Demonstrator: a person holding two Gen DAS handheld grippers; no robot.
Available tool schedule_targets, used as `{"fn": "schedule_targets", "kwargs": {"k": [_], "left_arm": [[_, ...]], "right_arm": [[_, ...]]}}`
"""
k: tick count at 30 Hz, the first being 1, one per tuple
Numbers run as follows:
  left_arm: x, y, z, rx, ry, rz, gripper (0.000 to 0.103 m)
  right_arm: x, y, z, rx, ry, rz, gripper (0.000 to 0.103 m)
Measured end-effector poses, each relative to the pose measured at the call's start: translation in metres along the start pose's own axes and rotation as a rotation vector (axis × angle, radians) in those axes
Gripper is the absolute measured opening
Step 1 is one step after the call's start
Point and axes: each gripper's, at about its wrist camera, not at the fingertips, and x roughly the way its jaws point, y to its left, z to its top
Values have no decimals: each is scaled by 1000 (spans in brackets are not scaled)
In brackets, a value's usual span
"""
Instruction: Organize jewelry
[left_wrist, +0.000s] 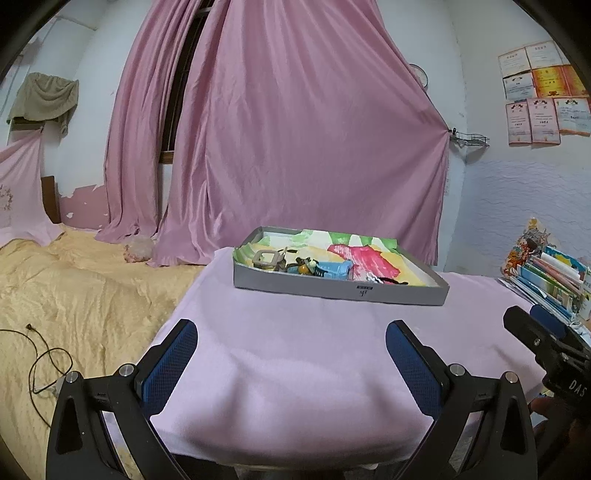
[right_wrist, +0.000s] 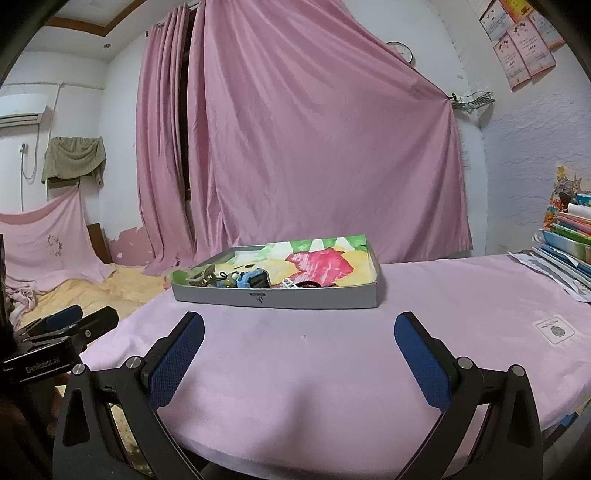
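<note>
Both claws empty and spread wide, short of the tray.

Surface (right_wrist: 332, 369) under pink cloth carries the tray (left_wrist: 332, 291) at its far side. Left claw (left_wrist: 291, 363) and right claw (right_wrist: 299, 354) hover on the near side of the tray, well apart from it. Jewelry (left_wrist: 295, 264) lies heaped in the tray's near-left corner: a blue piece, a pale buckle-like piece, dark tangled bits; a white chain (right_wrist: 290, 283) sits just right of the heap. Risk, judged: tangled pieces may lift together; a low tray wall could snag a claw and slide the tray on the cloth.
</note>
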Motion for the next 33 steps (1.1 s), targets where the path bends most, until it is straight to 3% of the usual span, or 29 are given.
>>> {"fn": "schedule_targets", "kwargs": {"k": [33], "left_arm": [[-6, 7, -4, -20, 9, 3, 102]], "right_arm": [[6, 4, -4, -5, 20, 13, 101]]}}
